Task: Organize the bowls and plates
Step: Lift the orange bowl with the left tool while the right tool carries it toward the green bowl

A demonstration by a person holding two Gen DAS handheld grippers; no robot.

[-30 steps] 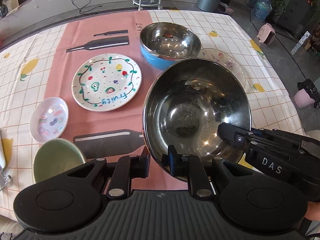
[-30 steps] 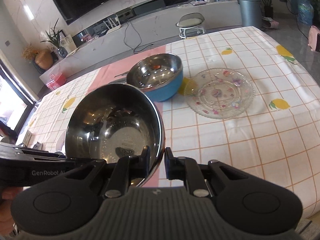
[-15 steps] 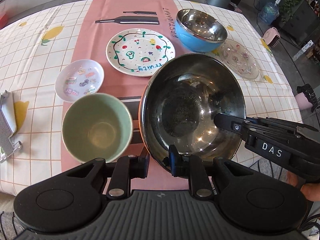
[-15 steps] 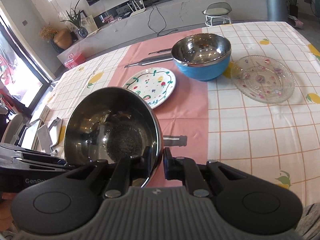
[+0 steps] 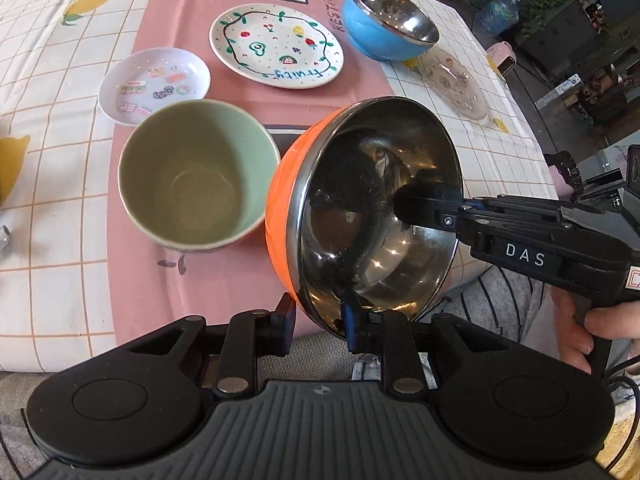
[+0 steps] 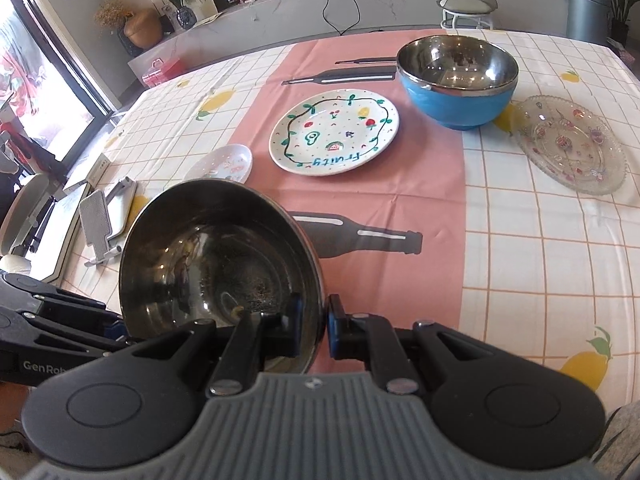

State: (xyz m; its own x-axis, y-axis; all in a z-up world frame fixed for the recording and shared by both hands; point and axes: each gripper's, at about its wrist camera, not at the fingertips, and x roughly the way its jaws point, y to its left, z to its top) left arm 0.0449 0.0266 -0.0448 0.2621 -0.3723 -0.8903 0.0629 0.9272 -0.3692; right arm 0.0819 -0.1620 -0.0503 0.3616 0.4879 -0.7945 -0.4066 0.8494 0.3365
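Lettering reads "DAS" on the right claw (image 5: 404,206), "GenRob" on the left claw (image 5: 318,320), "Fruity" on the painted plate (image 5: 276,51); both claws are clamped on the rim of the orange steel bowl (image 5: 376,208), held tilted above the counter (image 5: 60,184)'s near edge. Beside it stands the green bowl (image 5: 198,176); the blue bowl (image 6: 458,80) sits farther back.

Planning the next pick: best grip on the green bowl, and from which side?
Grip the rim of the green bowl. It stands upright and open with no handle, so one finger goes inside and one outside the wall. Come from above at its near-left edge: the orange steel bowl, held by the left gripper and right gripper, crowds its right side.
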